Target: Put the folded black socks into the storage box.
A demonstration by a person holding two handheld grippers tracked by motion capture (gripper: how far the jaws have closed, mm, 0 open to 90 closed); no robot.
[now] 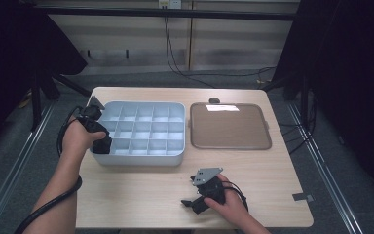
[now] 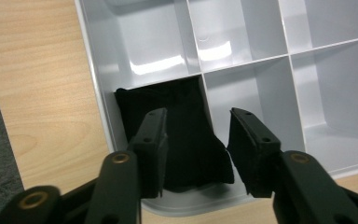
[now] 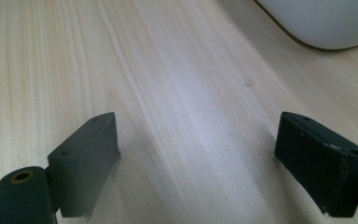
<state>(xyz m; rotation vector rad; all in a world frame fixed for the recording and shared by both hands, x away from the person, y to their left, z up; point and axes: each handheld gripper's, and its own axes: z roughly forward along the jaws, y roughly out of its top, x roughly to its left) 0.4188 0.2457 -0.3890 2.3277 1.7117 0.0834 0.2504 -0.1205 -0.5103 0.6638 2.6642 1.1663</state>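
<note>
Black cloth (image 2: 179,135), seemingly unlabelled, fills a corner compartment — left gripper (image 2: 196,154) parted above it.

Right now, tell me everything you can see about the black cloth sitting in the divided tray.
The black cloth is a soft, matte, fabric-like piece, folded or bunched, with no markings visible. It lies in the near-left corner compartment of the grey divided tray, covering most of that cell's floor and pressing against its walls. The left gripper hovers over it with jaws apart, one on each side of the cell's right divider. Whether the jaws touch the cloth cannot be told. In the high view the hand partly hides it.
</note>
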